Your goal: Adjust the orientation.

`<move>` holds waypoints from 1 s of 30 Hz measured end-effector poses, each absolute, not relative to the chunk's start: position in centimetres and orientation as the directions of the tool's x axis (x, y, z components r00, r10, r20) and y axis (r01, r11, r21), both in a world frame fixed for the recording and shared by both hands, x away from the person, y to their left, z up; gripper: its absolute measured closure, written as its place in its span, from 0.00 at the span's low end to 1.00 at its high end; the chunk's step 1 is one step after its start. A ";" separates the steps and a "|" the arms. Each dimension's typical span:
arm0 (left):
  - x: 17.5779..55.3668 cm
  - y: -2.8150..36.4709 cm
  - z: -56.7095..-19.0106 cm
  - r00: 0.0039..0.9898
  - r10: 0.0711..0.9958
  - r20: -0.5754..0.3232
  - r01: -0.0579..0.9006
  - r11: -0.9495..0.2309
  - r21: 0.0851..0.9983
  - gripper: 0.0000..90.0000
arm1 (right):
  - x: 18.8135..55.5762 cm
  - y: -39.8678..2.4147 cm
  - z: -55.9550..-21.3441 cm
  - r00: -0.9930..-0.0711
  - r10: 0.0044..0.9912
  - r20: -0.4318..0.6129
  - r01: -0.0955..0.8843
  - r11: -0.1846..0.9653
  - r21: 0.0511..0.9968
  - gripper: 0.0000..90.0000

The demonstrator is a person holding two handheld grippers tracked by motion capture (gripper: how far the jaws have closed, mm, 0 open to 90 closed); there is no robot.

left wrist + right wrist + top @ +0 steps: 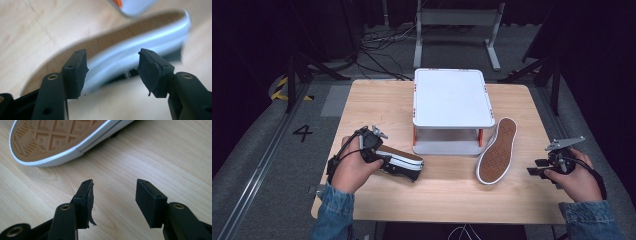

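Wooden table (377, 100) with white two-tier rack (452, 97) — left shoe (404, 164) on its side between the wide-open left hand-held gripper (112, 68), right shoe (497, 151) sole-up beyond the open, empty right hand-held gripper (113, 195); risk — a hasty grab nudges either shoe away.

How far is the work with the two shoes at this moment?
Nothing looks finished: the white two-level rack carries no shoe. The left gripper stands open at the black shoe, which lies on its side. The second shoe lies sole up, apart from the open right gripper. Probably both shoes must go onto the rack.
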State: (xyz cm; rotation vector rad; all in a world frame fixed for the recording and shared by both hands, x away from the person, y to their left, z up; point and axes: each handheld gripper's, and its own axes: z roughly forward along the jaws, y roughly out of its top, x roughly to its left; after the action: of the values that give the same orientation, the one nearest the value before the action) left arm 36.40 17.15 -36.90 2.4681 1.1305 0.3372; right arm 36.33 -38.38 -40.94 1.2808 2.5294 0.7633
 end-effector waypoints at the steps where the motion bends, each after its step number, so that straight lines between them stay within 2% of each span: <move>1: 35.9 17.3 -37.0 0.635 0.771 0.044 0.685 -0.588 0.430 0.46 | 36.6 -38.2 -40.9 -0.607 0.793 0.048 0.687 0.494 0.533 0.55; 9: 35.0 17.6 -42.0 0.607 0.793 -0.053 0.775 -0.575 0.262 0.43 | 37.9 -36.3 -40.5 -0.651 0.758 0.037 0.653 0.534 0.538 0.54; 19: 36.2 15.9 -44.6 0.608 0.793 -0.053 0.767 -0.568 0.300 0.37 | 38.5 -35.8 -40.5 -0.657 0.753 0.035 0.649 0.542 0.534 0.54; 22: 36.5 15.6 -44.5 0.624 0.780 -0.037 0.753 -0.588 0.295 0.34 | 38.4 -36.0 -40.5 -0.656 0.754 0.034 0.648 0.539 0.539 0.54; 30: 36.9 15.5 -43.4 0.630 0.776 -0.023 0.734 -0.585 0.345 0.35 | 37.8 -36.4 -40.7 -0.650 0.759 0.036 0.653 0.533 0.538 0.54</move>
State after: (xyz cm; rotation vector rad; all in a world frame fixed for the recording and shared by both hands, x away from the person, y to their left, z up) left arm 36.95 15.45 -43.38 2.5323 1.2123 0.1857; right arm 37.84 -36.41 -40.75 1.1992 2.5684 0.7732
